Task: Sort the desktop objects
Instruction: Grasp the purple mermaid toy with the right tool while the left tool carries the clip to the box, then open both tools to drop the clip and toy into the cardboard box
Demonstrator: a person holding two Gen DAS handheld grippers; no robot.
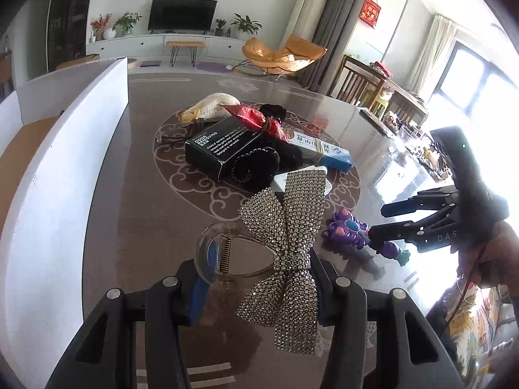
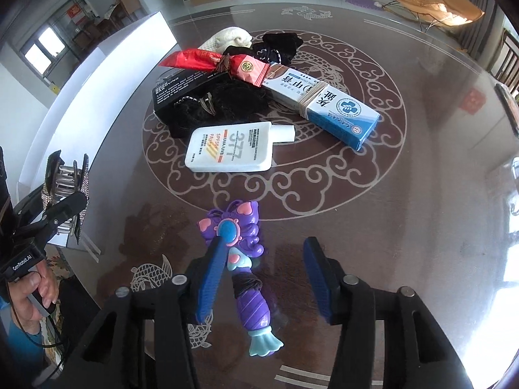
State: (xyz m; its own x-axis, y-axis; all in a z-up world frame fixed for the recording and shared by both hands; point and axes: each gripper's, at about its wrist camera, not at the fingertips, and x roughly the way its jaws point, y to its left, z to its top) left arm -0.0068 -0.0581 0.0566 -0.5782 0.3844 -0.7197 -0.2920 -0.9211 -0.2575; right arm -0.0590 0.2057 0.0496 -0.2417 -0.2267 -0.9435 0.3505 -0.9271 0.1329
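Left gripper (image 1: 256,291) clamps the rhinestone bow clip (image 1: 285,246) beside the white box (image 1: 65,162); right gripper (image 2: 262,278), jaws wide, straddles the purple toy (image 2: 240,259). Bench pile (image 2: 259,97) remains unsorted.

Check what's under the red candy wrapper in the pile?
The red candy wrapper lies across the black box and black hair ties, its end over the blue-white carton. Anything beneath that pile is covered.
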